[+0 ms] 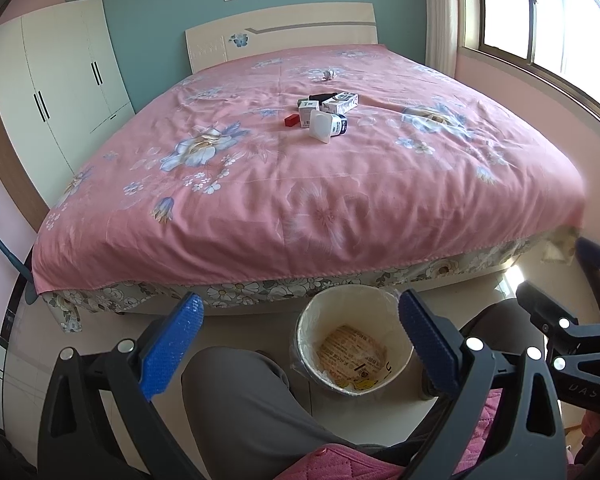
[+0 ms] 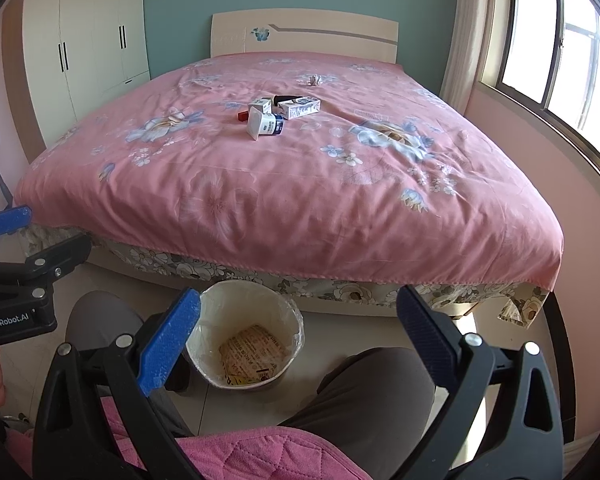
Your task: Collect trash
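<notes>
A small heap of trash lies mid-bed on the pink floral bedspread (image 1: 260, 200) (image 2: 260, 200): a white cup on its side (image 1: 325, 126) (image 2: 263, 124), a long white carton (image 1: 341, 102) (image 2: 300, 107), a small white box (image 1: 306, 111) (image 2: 260, 105), a red piece (image 1: 290, 120) (image 2: 242, 115). A crumpled paper ball (image 1: 329, 75) (image 2: 314, 79) lies farther back. A lined bin (image 1: 354, 350) (image 2: 244, 336) stands on the floor at the bed's foot, with a printed wrapper inside. My left gripper (image 1: 300, 316) and right gripper (image 2: 298, 312) hang open above the bin, both empty.
A person's knees in grey trousers (image 1: 244, 396) (image 2: 372, 392) flank the bin. A white wardrobe (image 1: 60, 80) (image 2: 88, 40) stands left of the bed, a window (image 1: 560, 20) (image 2: 560, 48) on the right. The other gripper shows at each view's edge.
</notes>
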Available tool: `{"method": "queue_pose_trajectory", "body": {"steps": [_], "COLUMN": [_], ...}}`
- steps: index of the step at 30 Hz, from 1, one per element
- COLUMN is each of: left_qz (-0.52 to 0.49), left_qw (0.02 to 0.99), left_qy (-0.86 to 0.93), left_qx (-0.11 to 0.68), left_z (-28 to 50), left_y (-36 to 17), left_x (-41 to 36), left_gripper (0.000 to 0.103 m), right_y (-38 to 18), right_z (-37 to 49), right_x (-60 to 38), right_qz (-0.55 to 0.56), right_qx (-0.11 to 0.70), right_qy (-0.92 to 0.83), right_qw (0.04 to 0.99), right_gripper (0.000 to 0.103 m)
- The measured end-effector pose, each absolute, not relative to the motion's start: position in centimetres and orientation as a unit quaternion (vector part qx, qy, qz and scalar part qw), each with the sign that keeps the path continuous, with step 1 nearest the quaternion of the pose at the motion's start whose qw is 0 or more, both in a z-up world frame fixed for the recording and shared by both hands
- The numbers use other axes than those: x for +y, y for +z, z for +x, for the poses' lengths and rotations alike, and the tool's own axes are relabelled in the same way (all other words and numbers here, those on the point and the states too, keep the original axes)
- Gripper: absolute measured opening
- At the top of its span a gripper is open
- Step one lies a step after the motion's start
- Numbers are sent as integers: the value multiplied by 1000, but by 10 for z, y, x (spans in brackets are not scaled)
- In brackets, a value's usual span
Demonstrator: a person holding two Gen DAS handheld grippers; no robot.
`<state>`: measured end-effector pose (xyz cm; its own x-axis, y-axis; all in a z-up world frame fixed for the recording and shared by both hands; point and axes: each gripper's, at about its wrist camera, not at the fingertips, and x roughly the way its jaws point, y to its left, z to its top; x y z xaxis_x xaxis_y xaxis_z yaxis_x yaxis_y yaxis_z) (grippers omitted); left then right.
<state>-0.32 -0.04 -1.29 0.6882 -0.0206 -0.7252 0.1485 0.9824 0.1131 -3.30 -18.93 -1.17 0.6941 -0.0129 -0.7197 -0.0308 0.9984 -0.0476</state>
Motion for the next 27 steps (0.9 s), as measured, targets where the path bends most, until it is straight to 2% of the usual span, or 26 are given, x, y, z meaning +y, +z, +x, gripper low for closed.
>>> {"method": "queue_pose_trajectory", "body": {"steps": [10, 27], "left_qz": [96, 96], "left_qw": [903, 916], "left_qy": [-42, -48], "left_qx": [417, 388], "left_z": [36, 161], "left_y": [-18, 23], "left_x": [-9, -47], "left_gripper": [99, 99], "right_y": [-17, 39], "right_z": [-1, 135], "right_x": [-191, -238], "right_qz": [-38, -28], "right_qx": [394, 347], "right_qy": [15, -24], "right_qw": [918, 937], "right_gripper": [96, 96]}}
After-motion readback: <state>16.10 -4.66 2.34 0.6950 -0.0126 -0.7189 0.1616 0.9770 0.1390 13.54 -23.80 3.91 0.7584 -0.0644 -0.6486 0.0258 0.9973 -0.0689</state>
